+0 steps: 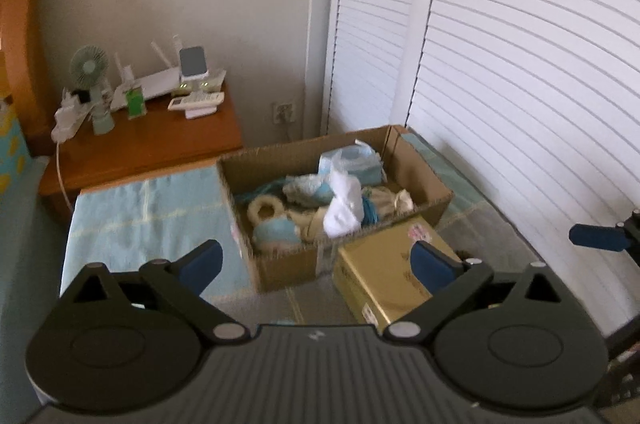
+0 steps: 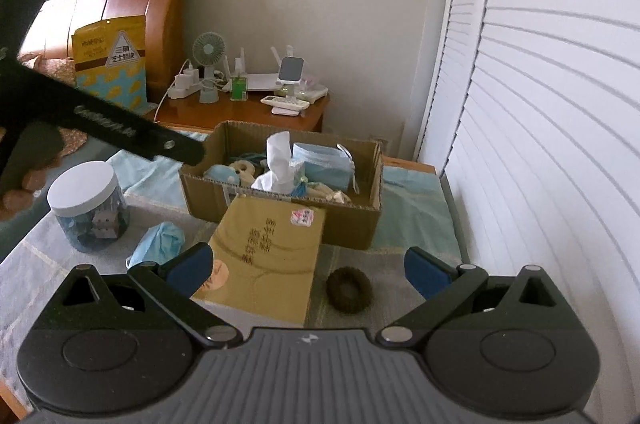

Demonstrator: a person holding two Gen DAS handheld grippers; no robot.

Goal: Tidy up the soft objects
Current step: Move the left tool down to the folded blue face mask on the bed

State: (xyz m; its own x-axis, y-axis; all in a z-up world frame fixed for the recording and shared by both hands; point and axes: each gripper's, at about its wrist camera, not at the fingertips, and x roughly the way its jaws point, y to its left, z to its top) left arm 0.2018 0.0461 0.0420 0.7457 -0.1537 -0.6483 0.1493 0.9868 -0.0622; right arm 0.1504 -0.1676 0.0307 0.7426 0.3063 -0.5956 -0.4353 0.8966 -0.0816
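Observation:
An open cardboard box (image 1: 292, 264) holds soft things: a white tissue (image 1: 344, 204), a pack of blue masks (image 1: 352, 160) and a pale ring-shaped plush (image 1: 264, 210). My left gripper (image 1: 318, 264) hangs open in front of the box, nothing between its pads. In the right wrist view the box (image 2: 348, 228) stands behind a gold carton (image 2: 264, 252). A crumpled blue face mask (image 2: 158, 244) lies left of the carton, and a dark brown scrunchie (image 2: 348, 290) lies to its right. My right gripper (image 2: 308, 270) is open above the carton's near end and grips nothing.
A jar (image 2: 88, 212) with a white lid stands at the table's left. A hand (image 2: 20, 184) holds the left tool's black frame (image 2: 104, 128) near the box's left corner. A wooden nightstand (image 1: 160, 144) with a small fan (image 1: 90, 68) lies beyond. White louvred doors (image 1: 520, 84) run along the right.

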